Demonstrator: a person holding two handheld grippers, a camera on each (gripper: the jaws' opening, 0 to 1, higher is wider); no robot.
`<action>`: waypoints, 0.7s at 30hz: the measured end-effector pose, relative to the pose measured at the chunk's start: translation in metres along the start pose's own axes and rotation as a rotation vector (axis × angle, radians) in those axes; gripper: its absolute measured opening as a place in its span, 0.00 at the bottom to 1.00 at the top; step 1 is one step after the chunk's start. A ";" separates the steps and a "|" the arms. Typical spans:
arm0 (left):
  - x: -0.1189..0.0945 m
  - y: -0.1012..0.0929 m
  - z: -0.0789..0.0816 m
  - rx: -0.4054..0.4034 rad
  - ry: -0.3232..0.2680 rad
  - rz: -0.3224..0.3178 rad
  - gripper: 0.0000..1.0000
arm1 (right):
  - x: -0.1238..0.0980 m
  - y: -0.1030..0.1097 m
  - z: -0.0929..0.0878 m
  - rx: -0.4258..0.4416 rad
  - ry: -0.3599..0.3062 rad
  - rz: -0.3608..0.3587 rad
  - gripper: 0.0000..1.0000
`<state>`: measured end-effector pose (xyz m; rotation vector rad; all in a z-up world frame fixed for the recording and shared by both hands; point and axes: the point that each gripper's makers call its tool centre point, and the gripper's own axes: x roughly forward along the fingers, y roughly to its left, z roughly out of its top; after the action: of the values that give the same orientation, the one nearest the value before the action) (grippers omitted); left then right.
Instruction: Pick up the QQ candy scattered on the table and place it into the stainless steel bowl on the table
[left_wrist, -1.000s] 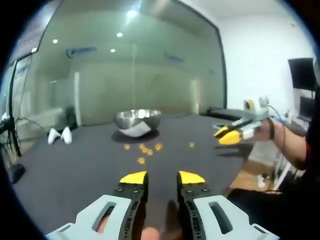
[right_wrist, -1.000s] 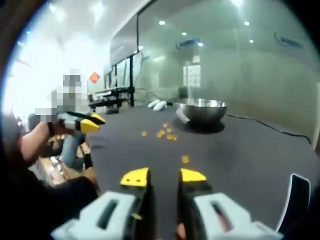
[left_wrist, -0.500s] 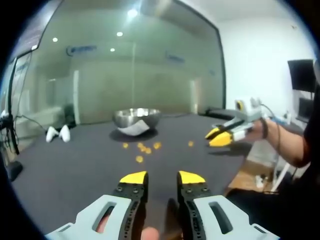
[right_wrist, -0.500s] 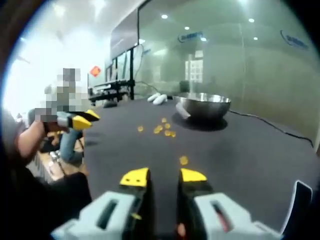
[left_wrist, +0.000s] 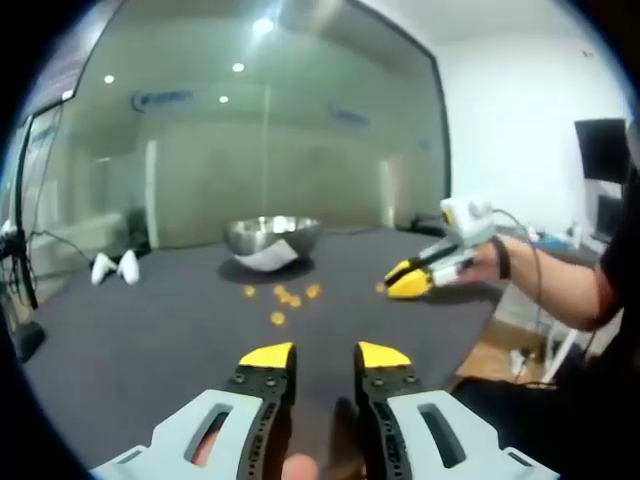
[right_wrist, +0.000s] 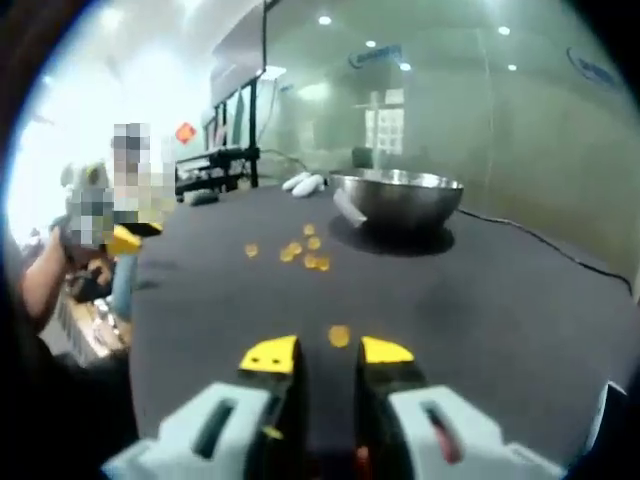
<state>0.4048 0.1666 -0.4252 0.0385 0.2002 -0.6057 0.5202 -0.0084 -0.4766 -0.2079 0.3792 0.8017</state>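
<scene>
Fingertips on the right gripper (right_wrist: 326, 352) sit slightly apart, nothing held, with one candy (right_wrist: 339, 335) just ahead of them. Left gripper (left_wrist: 325, 354) is likewise gapped and empty, well back from the bowl (left_wrist: 273, 236). Looks like the reach step; next would be straddling that candy and closing. More candies (right_wrist: 299, 250) lie just in front of the bowl. Bowl contents are hard to make out.

Candies (right_wrist: 305, 252) — small blurred specks — bowl (left_wrist: 273, 238) contents hidden.
</scene>
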 end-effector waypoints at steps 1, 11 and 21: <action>0.000 0.000 0.001 -0.002 -0.002 0.000 0.25 | 0.003 -0.001 0.000 -0.005 0.002 0.002 0.23; -0.001 0.004 -0.002 0.002 0.005 0.008 0.25 | 0.011 -0.001 0.000 0.008 -0.005 0.007 0.21; -0.007 0.013 -0.002 0.001 0.004 0.018 0.25 | 0.013 0.007 0.003 -0.001 -0.017 0.002 0.12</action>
<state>0.4067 0.1813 -0.4257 0.0425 0.2028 -0.5883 0.5241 0.0054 -0.4796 -0.2017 0.3628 0.8057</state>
